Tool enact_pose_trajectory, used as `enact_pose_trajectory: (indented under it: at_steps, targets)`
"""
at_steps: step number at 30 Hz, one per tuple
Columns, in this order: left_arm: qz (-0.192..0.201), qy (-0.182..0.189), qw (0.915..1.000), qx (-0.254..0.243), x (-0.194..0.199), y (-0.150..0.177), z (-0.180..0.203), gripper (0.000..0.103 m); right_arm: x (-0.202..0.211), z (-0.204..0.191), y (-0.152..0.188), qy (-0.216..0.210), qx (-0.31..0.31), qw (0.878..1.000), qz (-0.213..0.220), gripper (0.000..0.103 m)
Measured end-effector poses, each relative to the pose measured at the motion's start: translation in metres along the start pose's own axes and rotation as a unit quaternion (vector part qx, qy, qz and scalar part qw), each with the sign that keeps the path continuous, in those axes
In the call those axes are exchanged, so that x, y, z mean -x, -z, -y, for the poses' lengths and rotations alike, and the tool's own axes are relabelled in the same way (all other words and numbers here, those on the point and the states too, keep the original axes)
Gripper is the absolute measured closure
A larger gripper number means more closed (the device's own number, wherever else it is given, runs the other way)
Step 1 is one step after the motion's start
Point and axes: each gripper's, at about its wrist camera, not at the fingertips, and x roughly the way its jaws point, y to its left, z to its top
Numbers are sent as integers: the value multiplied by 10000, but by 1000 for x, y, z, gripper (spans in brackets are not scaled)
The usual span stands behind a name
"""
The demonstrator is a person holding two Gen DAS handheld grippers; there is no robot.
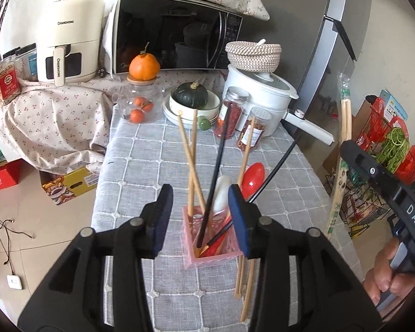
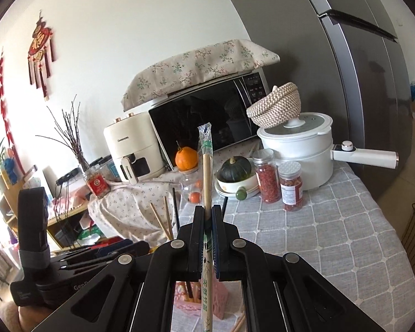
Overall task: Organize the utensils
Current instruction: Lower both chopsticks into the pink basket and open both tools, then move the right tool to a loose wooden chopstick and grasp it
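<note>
A pink utensil holder [image 1: 207, 251] stands on the grey checked tablecloth, holding wooden chopsticks [image 1: 191, 155], black chopsticks [image 1: 217, 166], a white spoon [image 1: 221, 193] and a red spoon [image 1: 252, 178]. My left gripper [image 1: 200, 215] is open, its jaws on either side of the holder. Loose wooden chopsticks [image 1: 246, 285] lie on the cloth right of the holder. My right gripper [image 2: 207, 238] is shut on a plastic-wrapped pair of wooden chopsticks [image 2: 206, 171], held upright above the holder [image 2: 191, 298]. This pair also shows at the right of the left wrist view [image 1: 343, 144].
At the table's far end stand a white electric pot [image 1: 265, 91], two spice jars [image 1: 231, 116], a bowl with a green squash [image 1: 191, 96], a glass jar of oranges [image 1: 141, 105], a microwave [image 1: 177, 33] and an air fryer [image 1: 69, 44]. A wire rack [image 1: 379, 171] stands at the right.
</note>
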Motion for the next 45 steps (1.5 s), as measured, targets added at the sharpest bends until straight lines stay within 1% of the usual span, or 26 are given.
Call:
enact_pose_trajectory:
  at_steps: [3,8,12,15,18,21,23,28,29,30,31,34,36,38,40,43,45]
  targets:
    - [-244,-263,9993,88,-5,7,-18,48,-9,-14,3,62,60,9999,148,98]
    - [-680,-551,9956,344,-15,21,-48,46,-23,-36,6,282,100,9981,541,98]
    - [-888,-551,9934,481,-20,29,-62,46,-35,-52,10,642,71,9940,883,98]
    - [-949,-507,9929,510,-20,31,-65,45,-48,-61,17,967,64,9898,1045,98]
    - [-998,-451,9925,540,-21,32,-69,45,-60,-73,28,1311,227,9834,1232,98]
    - [-1034,-454,9924,499,-23,33,-71,45,-69,-83,39,1504,455,9790,1303,98]
    - [-1052,-469,9922,483,-26,34,-72,45,-73,-85,46,1589,554,9774,1276,97]
    - [-995,-540,9927,426,-29,33,-72,45,-75,-76,57,1623,404,9809,991,96]
    - [-993,-561,9927,404,-29,33,-71,44,-72,-74,59,1588,371,9819,963,93]
    - [-995,-571,9926,391,-29,33,-70,40,-69,-74,60,1551,361,9828,931,87]
    - [-992,-572,9926,395,-29,33,-69,37,-66,-73,60,1509,365,9838,893,84]
    - [-962,-507,9931,434,-27,32,-66,32,-53,-73,54,1360,352,9863,860,76]
    - [-940,-472,9935,447,-26,33,-63,28,-44,-70,49,1269,321,9880,821,62]
    - [-939,-444,9935,457,-26,34,-60,25,-35,-65,45,1239,321,9889,758,58]
    - [-983,-432,9929,507,-27,36,-58,22,-31,-59,41,1204,381,9901,619,58]
    - [-1097,-370,9911,651,-32,41,-56,22,-21,-46,37,1169,518,9906,491,56]
    - [-1157,-357,9901,715,-35,43,-53,22,-12,-36,33,1141,581,9908,435,49]
